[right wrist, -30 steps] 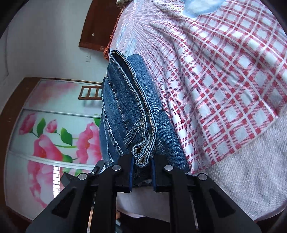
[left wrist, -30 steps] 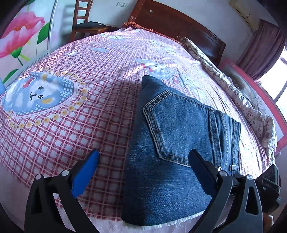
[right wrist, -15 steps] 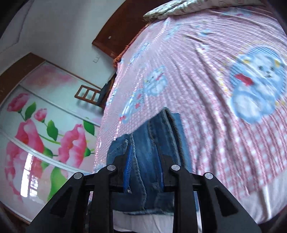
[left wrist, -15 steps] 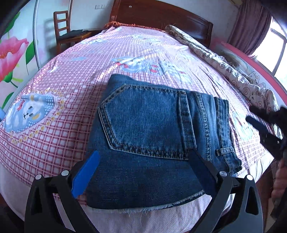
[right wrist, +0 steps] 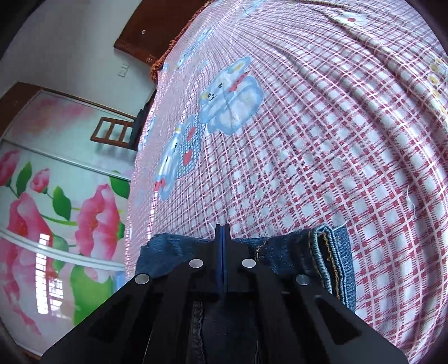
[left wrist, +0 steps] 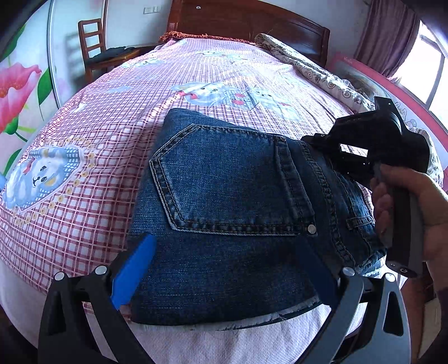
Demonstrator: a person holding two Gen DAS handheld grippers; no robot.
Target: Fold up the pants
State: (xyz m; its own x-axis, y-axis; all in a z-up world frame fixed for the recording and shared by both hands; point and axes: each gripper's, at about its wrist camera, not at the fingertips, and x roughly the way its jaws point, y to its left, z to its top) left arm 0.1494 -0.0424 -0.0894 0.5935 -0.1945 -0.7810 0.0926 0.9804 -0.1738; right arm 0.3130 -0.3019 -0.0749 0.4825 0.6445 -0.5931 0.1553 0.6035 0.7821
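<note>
I count one pair of folded jeans [left wrist: 229, 224], lying at the near edge of the bed [left wrist: 84, 173] on its pink checked sheet, back pocket up. My two grippers: the left gripper [left wrist: 224, 268] hovers over the jeans with its fingers spread wide; the right gripper [right wrist: 222, 240] has just pressed its fingers together, nothing between them, above the waistband. One wooden chair [left wrist: 95, 53] stands beside the headboard [left wrist: 246, 19]. One rolled quilt [left wrist: 316, 75] lines the far side.

Your folded pants [left wrist: 229, 224] lie on bed [left wrist: 84, 173] near its front edge. Chair [left wrist: 95, 50] stands behind bed, on left.
</note>
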